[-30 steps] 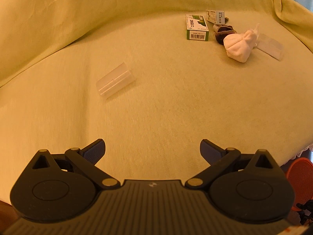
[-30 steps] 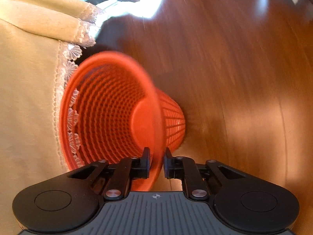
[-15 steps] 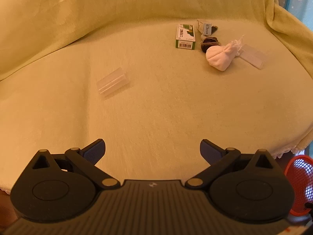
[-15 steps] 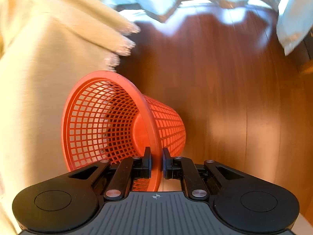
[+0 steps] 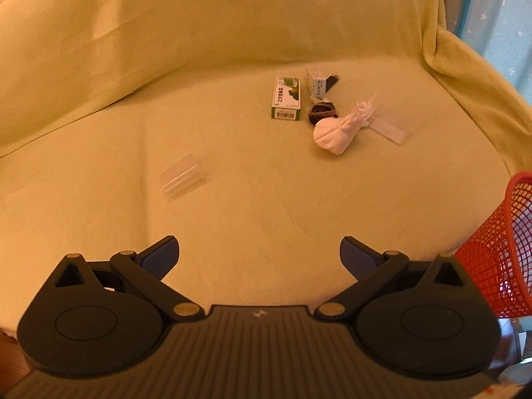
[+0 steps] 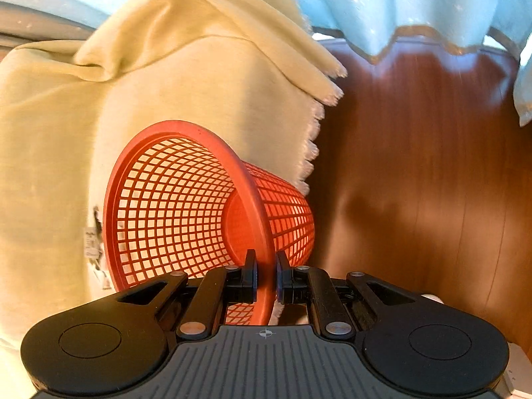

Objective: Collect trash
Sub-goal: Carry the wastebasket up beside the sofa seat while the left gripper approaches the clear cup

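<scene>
At the bottom of the left wrist view the left gripper (image 5: 259, 252) hangs over the yellow-green sofa cover (image 5: 266, 199) with its fingers wide apart and nothing between them. In the right wrist view the right gripper (image 6: 265, 277) has its fingers clamped on the rim of the red mesh wastebasket (image 6: 186, 212), which is tipped on its side against the draped cover, above the wooden floor (image 6: 432, 166); it looks empty.

Left of centre in the left wrist view lies a clear plastic box (image 5: 182, 179), the nearest piece. Farther, upper right of centre, a cluster: a white tied bag (image 5: 335, 133), a dark crumpled wrapper (image 5: 321, 111), a flat clear packet (image 5: 390, 126), a green carton (image 5: 286, 99) and a small white carton (image 5: 317, 83).

The step in hand appears to be bringing the basket alongside. Next, the left gripper probably should descend on the clear box, closing across its narrow width.
</scene>
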Demonstrator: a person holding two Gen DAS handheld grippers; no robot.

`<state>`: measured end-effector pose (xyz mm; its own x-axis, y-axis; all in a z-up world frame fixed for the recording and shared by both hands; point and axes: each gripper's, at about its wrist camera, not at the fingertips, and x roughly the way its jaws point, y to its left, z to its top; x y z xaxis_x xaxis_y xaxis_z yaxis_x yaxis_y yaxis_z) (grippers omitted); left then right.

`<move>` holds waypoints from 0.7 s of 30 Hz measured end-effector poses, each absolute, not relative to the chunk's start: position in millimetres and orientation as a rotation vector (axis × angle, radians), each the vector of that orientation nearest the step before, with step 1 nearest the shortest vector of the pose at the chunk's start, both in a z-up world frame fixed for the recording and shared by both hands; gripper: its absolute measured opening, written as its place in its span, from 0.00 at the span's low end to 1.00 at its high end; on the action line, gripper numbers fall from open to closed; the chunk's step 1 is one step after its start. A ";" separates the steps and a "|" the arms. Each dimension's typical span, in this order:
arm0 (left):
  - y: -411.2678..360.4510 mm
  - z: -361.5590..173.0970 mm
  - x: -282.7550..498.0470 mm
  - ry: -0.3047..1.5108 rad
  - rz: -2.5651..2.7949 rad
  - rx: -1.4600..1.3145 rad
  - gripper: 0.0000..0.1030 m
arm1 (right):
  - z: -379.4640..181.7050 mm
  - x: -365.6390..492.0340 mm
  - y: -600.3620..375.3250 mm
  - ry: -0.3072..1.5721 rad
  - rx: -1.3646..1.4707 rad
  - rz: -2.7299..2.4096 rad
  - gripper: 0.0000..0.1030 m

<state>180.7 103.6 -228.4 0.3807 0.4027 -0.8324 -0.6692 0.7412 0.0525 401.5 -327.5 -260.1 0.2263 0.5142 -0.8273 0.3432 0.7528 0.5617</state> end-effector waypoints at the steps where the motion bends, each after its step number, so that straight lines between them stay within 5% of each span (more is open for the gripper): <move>1: 106.8 -227.8 185.0 0.955 0.688 -0.315 0.99 | -255.2 405.2 -322.4 1.370 0.766 0.133 0.07; 21: 239.7 -279.4 227.1 1.080 0.595 -0.297 0.91 | -210.7 482.5 -133.3 1.170 0.275 -0.005 0.07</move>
